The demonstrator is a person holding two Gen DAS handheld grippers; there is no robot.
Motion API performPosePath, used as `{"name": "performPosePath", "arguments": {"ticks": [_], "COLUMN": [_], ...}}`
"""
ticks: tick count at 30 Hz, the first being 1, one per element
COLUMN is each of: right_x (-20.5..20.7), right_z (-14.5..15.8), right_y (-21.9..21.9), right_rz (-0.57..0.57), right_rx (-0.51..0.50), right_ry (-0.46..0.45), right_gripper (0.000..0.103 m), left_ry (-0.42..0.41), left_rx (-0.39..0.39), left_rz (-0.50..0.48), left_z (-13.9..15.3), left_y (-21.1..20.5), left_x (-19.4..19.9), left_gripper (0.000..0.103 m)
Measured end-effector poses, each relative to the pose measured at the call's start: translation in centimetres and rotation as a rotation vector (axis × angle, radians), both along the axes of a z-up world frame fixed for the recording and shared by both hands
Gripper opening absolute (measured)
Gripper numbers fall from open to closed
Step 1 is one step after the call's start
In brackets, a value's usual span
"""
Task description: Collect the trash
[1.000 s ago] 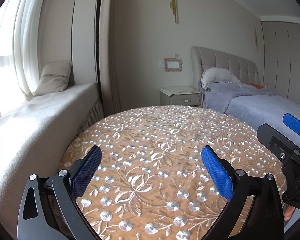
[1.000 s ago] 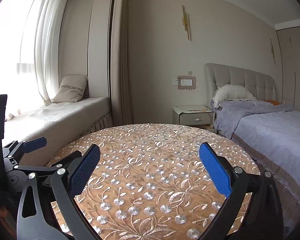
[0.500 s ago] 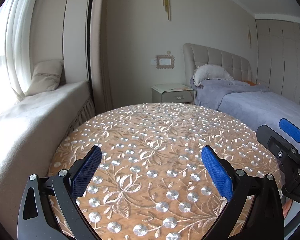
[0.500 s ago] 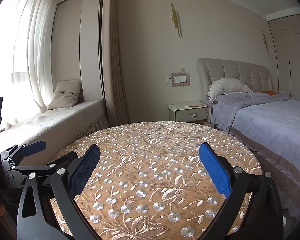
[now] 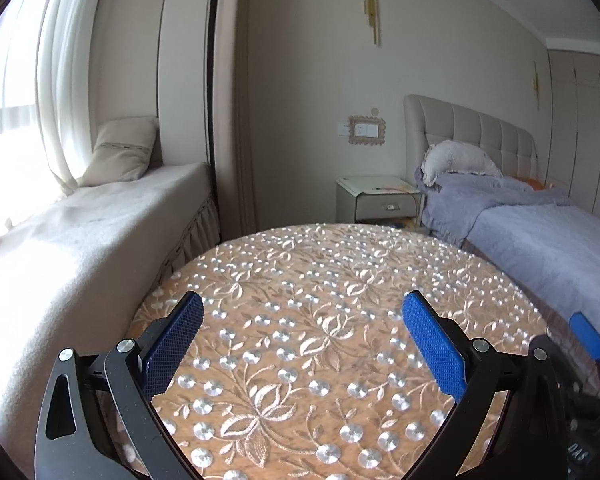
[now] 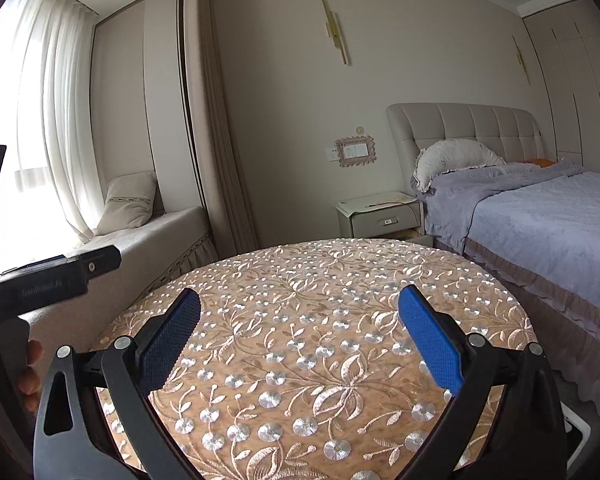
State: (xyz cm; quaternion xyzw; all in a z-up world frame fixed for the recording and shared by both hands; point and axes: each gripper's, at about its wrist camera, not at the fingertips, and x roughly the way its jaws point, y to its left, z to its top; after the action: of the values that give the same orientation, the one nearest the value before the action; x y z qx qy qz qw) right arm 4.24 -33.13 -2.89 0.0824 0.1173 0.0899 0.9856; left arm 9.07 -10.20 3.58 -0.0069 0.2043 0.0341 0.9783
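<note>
Beige room, one loud tablecloth

The round tan tablecloth has pale floral embroidery and shiny silver discs all over (very sparkly). The quilted bedspread is lavender, the tufted headboard beige, the sheer curtains white, and both grippers' black fingers carry blue textured pads.

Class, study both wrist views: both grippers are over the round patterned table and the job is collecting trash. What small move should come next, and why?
Probably pan both views to search elsewhere. The left gripper and right gripper hover open and empty above the table, and no trash shows on its patterned cloth. The papers on the nightstand might deserve a closer look, though they are too small to judge.
</note>
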Motion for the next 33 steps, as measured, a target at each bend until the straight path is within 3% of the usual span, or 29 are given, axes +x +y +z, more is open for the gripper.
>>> {"name": "performPosePath", "arguments": {"ticks": [5, 10, 13, 16, 19, 21, 26, 28, 30, 33], "right_x": [-0.8, -1.9, -2.6, -2.9, -3.7, -4.3, -9.1, -12.2, -15.7, -20.4], "right_z": [2.3, 3.4, 3.7, 4.4, 5.6, 5.8, 5.3, 5.5, 5.6, 4.8], "right_y": [-0.8, -0.4, 2.0, 6.3, 13.0, 18.6, 38.5, 46.4, 53.1, 60.5], "right_rz": [-0.021, -0.01, 0.072, 0.184, 0.369, 0.536, 1.11, 1.259, 1.349, 1.396], "right_rx": [-0.02, -0.026, -0.029, -0.072, -0.089, -0.099, -0.239, -0.303, -0.372, -0.49], "right_ry": [-0.069, -0.104, -0.133, -0.148, -0.165, -0.159, 0.092, 0.183, 0.22, 0.248], "right_gripper": [0.099, 0.099, 0.099, 0.099, 0.099, 0.099, 0.099, 0.099, 0.099, 0.099], "left_ry": [-0.06, -0.09, -0.042, 0.012, 0.071, 0.113, 0.192, 0.234, 0.282, 0.31], "left_rx": [0.014, 0.058, 0.072, 0.113, 0.102, 0.053, -0.065, -0.106, -0.17, -0.242], "left_rz": [-0.018, -0.024, 0.03, 0.173, 0.358, 0.531, 0.958, 1.114, 1.205, 1.341], "left_z": [3.6, 4.8, 5.4, 6.0, 6.0, 5.3, 2.1, 0.6, -0.7, -1.9], "left_y": [-1.5, -1.5, 1.8, 7.7, 15.7, 21.8, 34.4, 38.1, 41.2, 44.6], "left_x": [0.5, -0.4, -1.3, -3.7, -8.5, -13.2, -27.1, -32.8, -37.3, -42.7], "left_gripper": [0.098, 0.098, 0.098, 0.098, 0.098, 0.098, 0.098, 0.098, 0.098, 0.098]}}
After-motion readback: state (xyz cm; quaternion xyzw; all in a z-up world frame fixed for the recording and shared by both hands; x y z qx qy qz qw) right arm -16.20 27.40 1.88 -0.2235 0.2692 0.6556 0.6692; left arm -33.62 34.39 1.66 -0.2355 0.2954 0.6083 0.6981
